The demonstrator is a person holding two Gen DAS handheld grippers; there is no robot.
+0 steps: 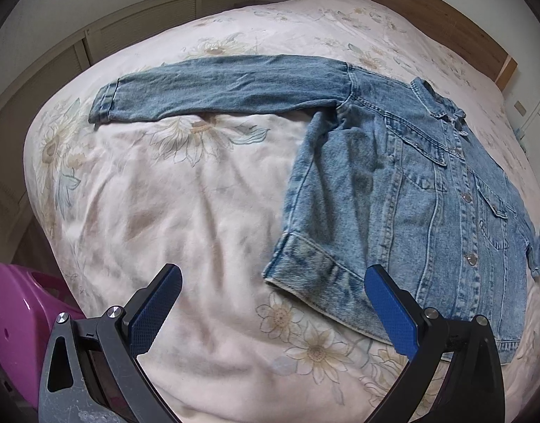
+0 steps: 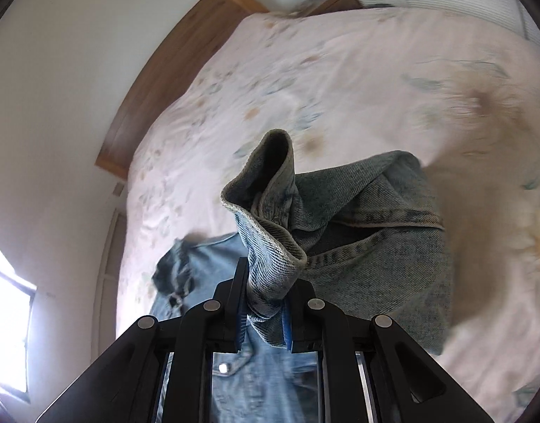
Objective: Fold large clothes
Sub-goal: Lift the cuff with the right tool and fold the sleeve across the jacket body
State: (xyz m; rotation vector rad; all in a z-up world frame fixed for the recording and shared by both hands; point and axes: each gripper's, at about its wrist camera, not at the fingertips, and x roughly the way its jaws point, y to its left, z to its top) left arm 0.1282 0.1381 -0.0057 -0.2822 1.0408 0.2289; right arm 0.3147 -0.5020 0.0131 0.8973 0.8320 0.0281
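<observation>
A blue denim jacket (image 1: 428, 190) lies front up on the bed, buttoned, collar toward the headboard. Its one sleeve (image 1: 213, 88) stretches out flat to the left. My left gripper (image 1: 273, 303) is open and empty, hovering above the bedspread just in front of the jacket's lower hem corner (image 1: 305, 268). In the right wrist view, my right gripper (image 2: 264, 303) is shut on the cuff of the other sleeve (image 2: 270, 232) and holds it lifted above the jacket's body (image 2: 256, 370). The lifted sleeve (image 2: 375, 232) hangs bunched to the right.
The bed has a pale pink floral bedspread (image 1: 185, 211) and a wooden headboard (image 1: 428, 10). A purple plastic stool (image 1: 16, 320) stands at the bed's near left edge. Louvred cabinet doors (image 1: 139, 24) line the far wall. A bright window (image 2: 5, 299) shows at the left.
</observation>
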